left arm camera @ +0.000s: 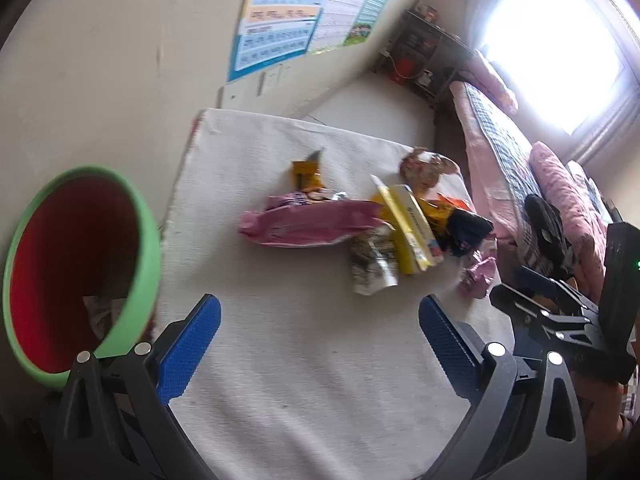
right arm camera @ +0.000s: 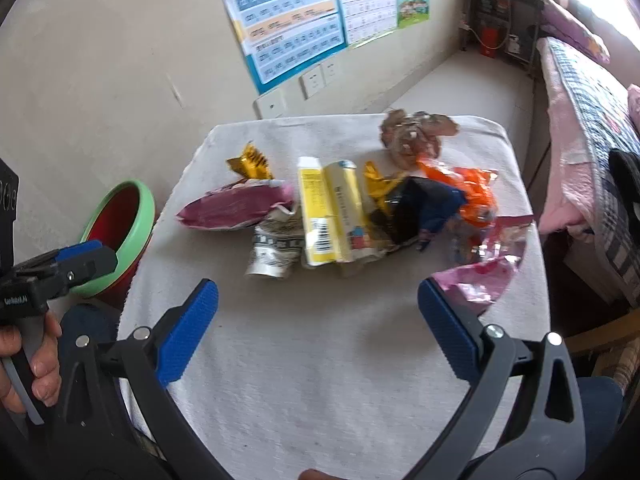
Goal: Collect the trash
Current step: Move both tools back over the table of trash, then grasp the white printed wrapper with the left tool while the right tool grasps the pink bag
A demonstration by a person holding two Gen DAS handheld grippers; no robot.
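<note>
Right wrist view: the right gripper [right arm camera: 318, 320] gapes wide and empty over the cloth-covered table [right arm camera: 304, 380], wrappers [right arm camera: 316, 208] piled just beyond. Left gripper [left arm camera: 320, 330] is equally wide, the green-rimmed bin [left arm camera: 80, 268] at its left.

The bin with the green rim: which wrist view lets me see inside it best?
The left wrist view. The bin sits large at the left with its mouth facing the camera, showing the red inside and some paper at the bottom. In the right wrist view it is smaller, and the left gripper covers its near rim.
</note>
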